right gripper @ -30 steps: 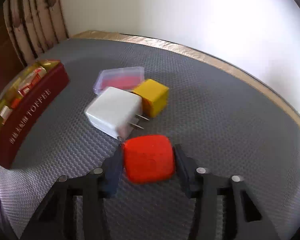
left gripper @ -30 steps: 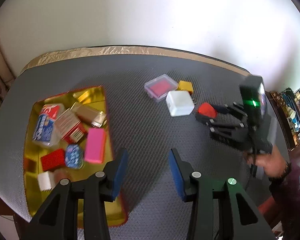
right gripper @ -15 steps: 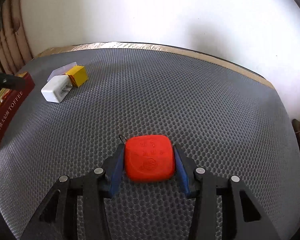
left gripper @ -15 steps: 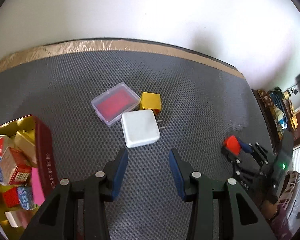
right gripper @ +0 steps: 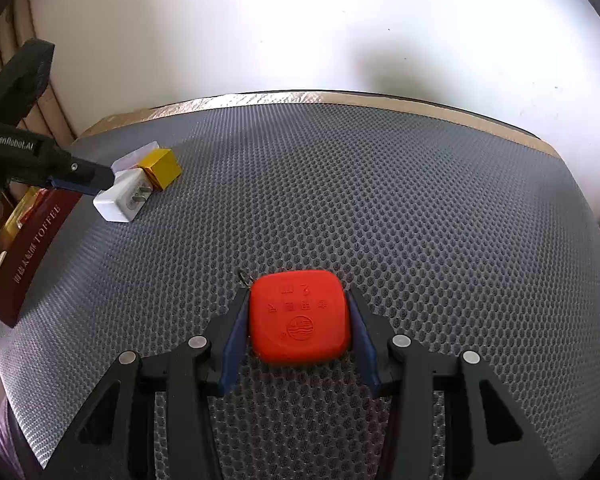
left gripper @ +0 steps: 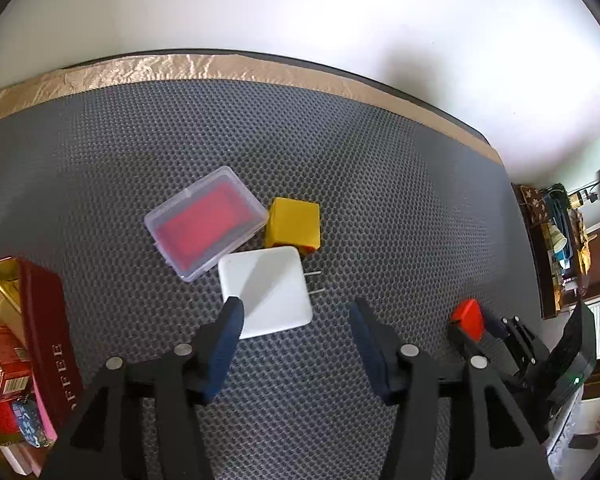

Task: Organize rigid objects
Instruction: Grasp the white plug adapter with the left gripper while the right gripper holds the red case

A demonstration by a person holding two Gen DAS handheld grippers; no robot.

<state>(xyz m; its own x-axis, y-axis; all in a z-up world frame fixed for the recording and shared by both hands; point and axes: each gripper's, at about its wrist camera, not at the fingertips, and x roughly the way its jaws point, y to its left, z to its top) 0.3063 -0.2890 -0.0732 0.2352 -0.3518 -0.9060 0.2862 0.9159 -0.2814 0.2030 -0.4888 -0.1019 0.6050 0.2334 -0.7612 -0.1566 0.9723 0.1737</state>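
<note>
My right gripper (right gripper: 298, 322) is shut on a red rounded square case (right gripper: 299, 320), held over the grey mat; it also shows in the left wrist view (left gripper: 469, 318). My left gripper (left gripper: 296, 316) is open, its left finger over the near edge of a white plug charger (left gripper: 266, 296). Behind the charger lie a yellow cube (left gripper: 294, 228) and a clear box with red contents (left gripper: 206, 222). In the right wrist view the charger (right gripper: 124, 198) and the cube (right gripper: 160, 168) sit at far left, under the left gripper's fingers (right gripper: 82, 178).
A dark red toffee tin (left gripper: 48, 328) with several small boxes inside stands at the left; it also shows in the right wrist view (right gripper: 32, 246). The mat's gold far edge (left gripper: 220, 68) meets a white wall. Cluttered furniture (left gripper: 560, 240) stands beyond the right edge.
My left gripper has swung right from the tin and closed in on the white charger. My right gripper has lifted the red case and pulled back from the group.
</note>
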